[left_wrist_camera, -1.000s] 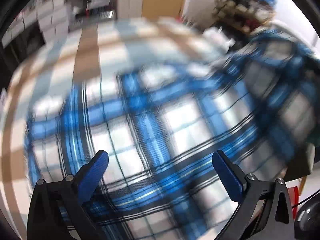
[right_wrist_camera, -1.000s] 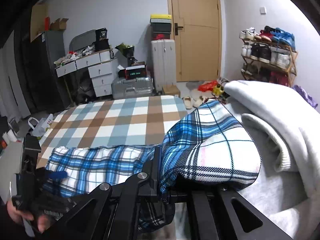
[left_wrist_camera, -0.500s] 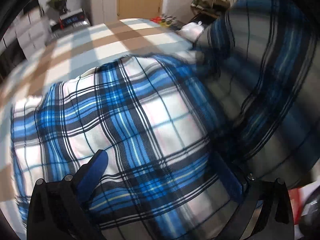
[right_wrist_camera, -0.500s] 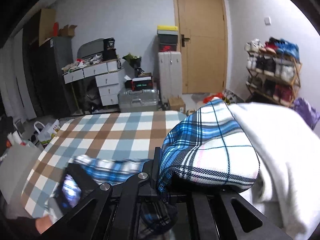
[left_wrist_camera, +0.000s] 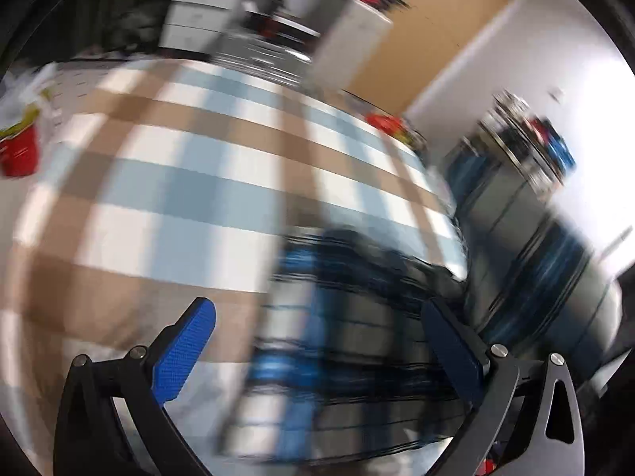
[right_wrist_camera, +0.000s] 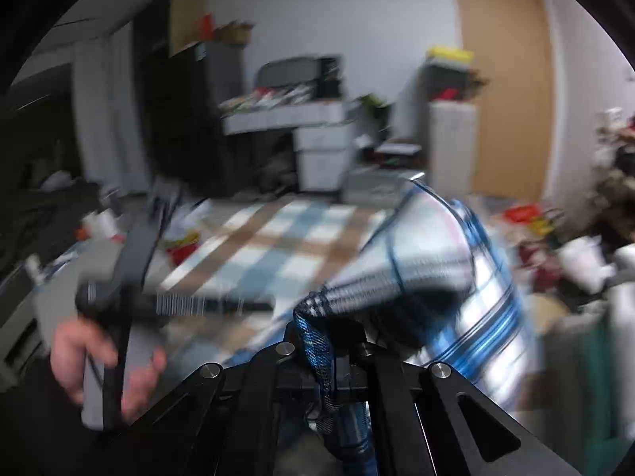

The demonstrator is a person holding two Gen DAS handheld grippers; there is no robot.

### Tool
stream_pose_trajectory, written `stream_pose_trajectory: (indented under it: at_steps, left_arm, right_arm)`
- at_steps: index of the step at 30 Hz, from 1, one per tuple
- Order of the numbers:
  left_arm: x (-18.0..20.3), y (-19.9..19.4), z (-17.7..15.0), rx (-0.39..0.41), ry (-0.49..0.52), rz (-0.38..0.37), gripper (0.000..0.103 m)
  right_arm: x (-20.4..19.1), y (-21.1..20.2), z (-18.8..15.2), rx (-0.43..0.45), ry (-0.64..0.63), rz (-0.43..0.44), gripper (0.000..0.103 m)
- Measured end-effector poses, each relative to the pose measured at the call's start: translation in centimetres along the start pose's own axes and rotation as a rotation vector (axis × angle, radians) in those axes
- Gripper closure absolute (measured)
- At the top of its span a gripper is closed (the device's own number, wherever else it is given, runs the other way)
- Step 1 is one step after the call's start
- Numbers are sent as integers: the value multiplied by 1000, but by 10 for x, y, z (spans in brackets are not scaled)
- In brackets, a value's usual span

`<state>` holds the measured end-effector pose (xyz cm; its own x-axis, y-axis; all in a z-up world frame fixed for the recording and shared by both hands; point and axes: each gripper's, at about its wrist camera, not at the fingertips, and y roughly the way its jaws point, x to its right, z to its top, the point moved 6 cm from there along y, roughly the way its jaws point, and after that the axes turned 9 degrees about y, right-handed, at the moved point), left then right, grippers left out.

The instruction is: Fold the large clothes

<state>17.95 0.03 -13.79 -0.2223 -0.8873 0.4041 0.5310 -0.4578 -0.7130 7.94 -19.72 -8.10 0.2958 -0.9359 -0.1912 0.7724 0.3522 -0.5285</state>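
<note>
The blue, white and black plaid garment (right_wrist_camera: 456,277) hangs bunched from my right gripper (right_wrist_camera: 329,361), whose jaws are shut on a gathered edge of the cloth. In the blurred left wrist view the same plaid garment (left_wrist_camera: 357,357) streaks across the lower middle and right. My left gripper (left_wrist_camera: 317,345) stands open above it, blue pads wide apart, nothing pinched between them. In the right wrist view the left gripper's body (right_wrist_camera: 131,305) shows at the left, held by a hand (right_wrist_camera: 99,361). Both pictures are heavily motion-blurred.
A bed with a brown, blue and white checked cover (left_wrist_camera: 198,182) lies beneath both grippers. Beyond it stand drawers (right_wrist_camera: 325,146), suitcases (right_wrist_camera: 452,142) and a wooden door (right_wrist_camera: 504,87). A shoe rack (left_wrist_camera: 528,142) is at the right, a red bag (left_wrist_camera: 20,150) at the left.
The plaid garment has been lifted off the bed by my right gripper, baring the checked cover. My left gripper swung away and rolled, staying open. The grey and white clothes at the right left view.
</note>
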Motion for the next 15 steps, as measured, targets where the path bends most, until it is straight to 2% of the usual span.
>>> stream_pose_trajectory:
  at_steps: [3,5,6,7,8,9,11,13,15]
  left_arm:
    - [-39,-12,-10,-19,-60,21,2]
    - [-52,-4,-15,-41,-82,39,2]
    - [-57,-4,-19,-52,-89,44,2]
    - [-62,-6,-24,-67,-92,45,2]
    - [-59,-2,-21,-75,-90,38,2]
    - [-54,-6,-25,-79,-81,27,2]
    - [-45,-10,-18,-57,-44,9,2]
    - [-23,-19,-18,-27,14,-45,2]
    - [-2,-11,-16,-29,76,-135,2]
  right_arm:
    - [-47,40,-40,-118,-33,91,101]
    - [-70,62,-62,-143,-93,91,101]
    - [-77,80,-78,-202,-114,81,96]
    - [-80,101,-95,-301,-134,57,88]
    - [-79,121,-113,-416,-145,18,86]
    - [-75,124,-119,-446,-140,6,86]
    - [-65,113,-112,-433,-54,66,82]
    - [-51,91,-96,-386,62,142,57]
    - [-33,62,-77,-284,177,191,40]
